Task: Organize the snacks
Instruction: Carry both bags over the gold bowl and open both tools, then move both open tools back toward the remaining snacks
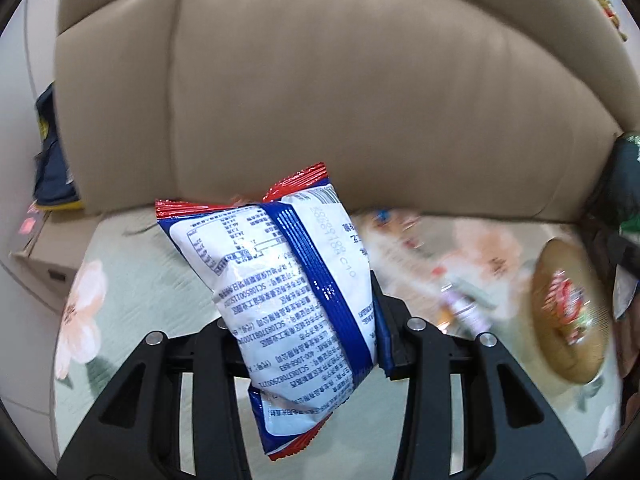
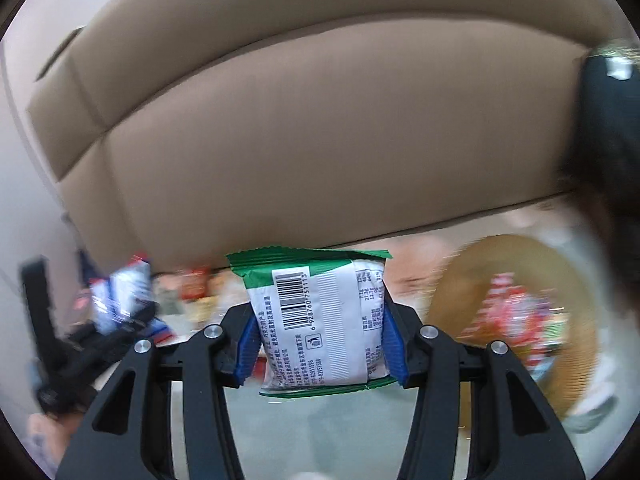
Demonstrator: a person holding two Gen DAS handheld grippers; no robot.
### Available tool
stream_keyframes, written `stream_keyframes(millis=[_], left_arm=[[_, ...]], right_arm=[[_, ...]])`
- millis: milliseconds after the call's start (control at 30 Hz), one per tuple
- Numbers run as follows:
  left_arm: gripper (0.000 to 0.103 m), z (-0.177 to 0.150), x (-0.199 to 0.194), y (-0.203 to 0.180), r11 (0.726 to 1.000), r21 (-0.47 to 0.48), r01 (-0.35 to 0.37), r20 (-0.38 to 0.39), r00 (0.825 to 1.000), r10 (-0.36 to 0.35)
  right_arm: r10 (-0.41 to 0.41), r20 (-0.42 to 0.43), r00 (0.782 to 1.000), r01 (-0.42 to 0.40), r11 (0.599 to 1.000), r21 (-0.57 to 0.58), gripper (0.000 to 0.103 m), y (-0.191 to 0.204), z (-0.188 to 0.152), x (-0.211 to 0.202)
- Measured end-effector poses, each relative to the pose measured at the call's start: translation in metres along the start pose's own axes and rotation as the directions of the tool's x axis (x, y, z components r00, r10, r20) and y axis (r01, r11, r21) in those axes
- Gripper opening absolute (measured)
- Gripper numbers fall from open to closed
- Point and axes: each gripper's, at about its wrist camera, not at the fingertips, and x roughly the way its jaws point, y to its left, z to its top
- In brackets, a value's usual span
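My left gripper [image 1: 306,344] is shut on a blue, white and red snack packet [image 1: 288,300], held tilted above the floral sofa seat [image 1: 132,280]. A green and white snack packet [image 2: 320,320], barcode side facing the camera, is clamped between the blue pads [image 2: 394,344] of my right gripper [image 2: 320,344], which is shut on it. A round woven basket [image 1: 568,316] [image 2: 472,280] holding red snack packets lies on the seat to the right. Loose snacks [image 1: 440,280] are scattered, blurred, on the seat between. The left gripper with its packet [image 2: 120,300] shows at the left of the right wrist view.
A tan sofa backrest [image 1: 340,100] [image 2: 320,140] fills the background. A dark cushion or garment [image 1: 628,184] sits at the right end of the sofa. A dark blue item [image 1: 52,160] and a cardboard box [image 1: 36,256] lie left of the sofa.
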Motion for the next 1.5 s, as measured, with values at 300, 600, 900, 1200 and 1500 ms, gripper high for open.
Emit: stream_keyframes(millis=[300,600,900,1200,1500], left_arm=[[0.041,0.020,0.001,-0.118,0.970,0.136,0.199,-0.006,0.980,-0.200],[0.041,0.000,0.022,-0.240,0.874,0.325,0.360,-0.111,0.933,-0.343],[0.100,-0.017,0.078,-0.254,0.898,0.276,0.342,-0.266,0.925,-0.271],[0.100,-0.023,0.088,-0.208,0.907,0.316,0.277,-0.280,0.941,-0.190],[0.100,-0.027,0.073,-0.122,0.912,0.369,0.177,-0.217,0.971,-0.101]], right_arm=[[-0.119,-0.004,0.993,0.116,0.964,0.239,0.050,-0.095,-0.024,-0.006],[-0.226,-0.051,0.973,0.229,0.909,0.349,0.050,-0.146,-0.037,-0.002],[-0.176,-0.302,0.937,0.325,0.760,0.563,0.095,-0.204,-0.067,0.057],[-0.158,-0.157,0.975,0.217,0.829,0.516,0.098,-0.171,-0.047,0.059],[-0.013,-0.056,0.998,0.036,0.901,0.433,0.098,-0.119,-0.026,0.070]])
